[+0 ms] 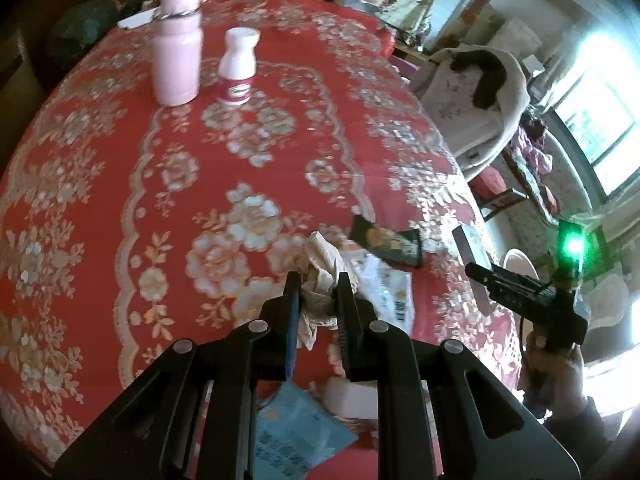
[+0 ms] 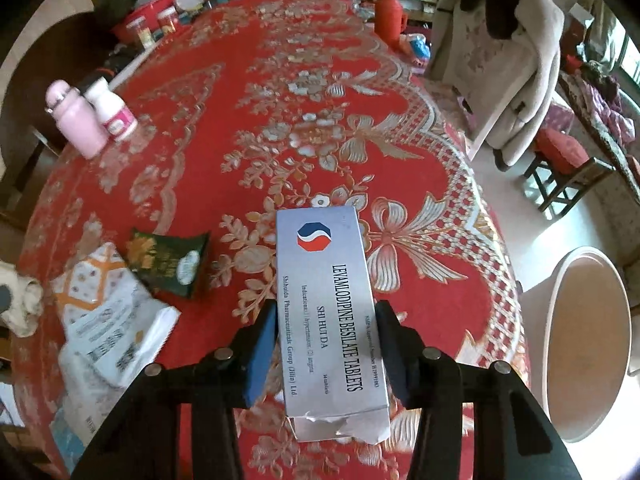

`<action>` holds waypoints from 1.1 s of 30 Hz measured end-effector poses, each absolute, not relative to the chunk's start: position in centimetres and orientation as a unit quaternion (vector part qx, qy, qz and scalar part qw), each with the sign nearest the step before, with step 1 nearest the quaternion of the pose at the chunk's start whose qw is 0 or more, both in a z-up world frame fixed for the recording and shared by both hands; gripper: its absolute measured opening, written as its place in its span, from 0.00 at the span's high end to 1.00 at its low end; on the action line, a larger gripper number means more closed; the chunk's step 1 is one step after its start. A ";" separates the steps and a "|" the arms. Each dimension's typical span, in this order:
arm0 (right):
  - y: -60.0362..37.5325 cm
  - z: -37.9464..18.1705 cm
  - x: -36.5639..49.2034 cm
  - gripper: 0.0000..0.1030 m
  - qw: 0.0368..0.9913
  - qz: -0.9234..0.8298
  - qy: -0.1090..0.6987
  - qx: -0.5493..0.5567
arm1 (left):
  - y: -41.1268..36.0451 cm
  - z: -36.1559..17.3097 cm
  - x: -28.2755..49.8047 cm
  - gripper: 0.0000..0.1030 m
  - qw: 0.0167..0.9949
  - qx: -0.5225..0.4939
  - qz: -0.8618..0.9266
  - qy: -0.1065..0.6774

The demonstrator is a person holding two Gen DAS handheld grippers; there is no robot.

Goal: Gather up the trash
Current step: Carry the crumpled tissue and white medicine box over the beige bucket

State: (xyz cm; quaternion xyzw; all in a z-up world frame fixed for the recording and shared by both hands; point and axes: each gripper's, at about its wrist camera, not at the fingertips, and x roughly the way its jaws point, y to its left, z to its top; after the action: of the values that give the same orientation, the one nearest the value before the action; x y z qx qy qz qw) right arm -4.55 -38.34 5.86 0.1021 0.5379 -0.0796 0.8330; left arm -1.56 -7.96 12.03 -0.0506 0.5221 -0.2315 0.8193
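My left gripper [image 1: 319, 282] is shut on a crumpled beige tissue [image 1: 320, 268], held just above the red flowered tablecloth [image 1: 120, 200]. The same tissue [image 2: 22, 300] shows at the left edge of the right wrist view. My right gripper [image 2: 326, 320] is shut on a long silver medicine box [image 2: 324, 280] with a torn near end; both pads touch its long sides. In the left wrist view, the right gripper [image 1: 480, 276] and box [image 1: 468, 246] sit at the table's right edge. Between the two lie a dark green snack wrapper [image 2: 168, 264] and a white printed bag [image 2: 112, 320].
A pink flask [image 1: 176, 60] and a white bottle with a pink label [image 1: 236, 68] stand upright at the far left. A blue packet [image 1: 296, 436] lies under my left gripper. A beige bin [image 2: 556, 320] stands on the floor right of the table, behind it a coat-draped chair [image 2: 500, 60].
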 end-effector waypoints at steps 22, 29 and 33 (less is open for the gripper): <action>-47.4 12.2 -13.7 0.54 0.861 -0.062 0.491 0.120 | -25.2 14.8 -8.2 0.86 0.819 0.005 -0.278 0.502; -53.5 12.6 -17.2 0.54 0.857 -0.092 0.487 0.138 | -32.0 15.2 -10.9 0.86 0.809 0.026 -0.312 0.498; -56.6 12.4 -19.2 0.54 0.853 -0.113 0.488 0.149 | -35.4 15.0 -12.1 0.86 0.800 0.038 -0.332 0.498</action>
State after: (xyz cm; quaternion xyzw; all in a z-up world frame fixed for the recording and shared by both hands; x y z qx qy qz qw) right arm -19.22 -56.64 12.40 0.1494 0.4877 -0.1128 0.8527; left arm -12.11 -35.45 15.01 0.0379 0.4980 -0.3317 0.8003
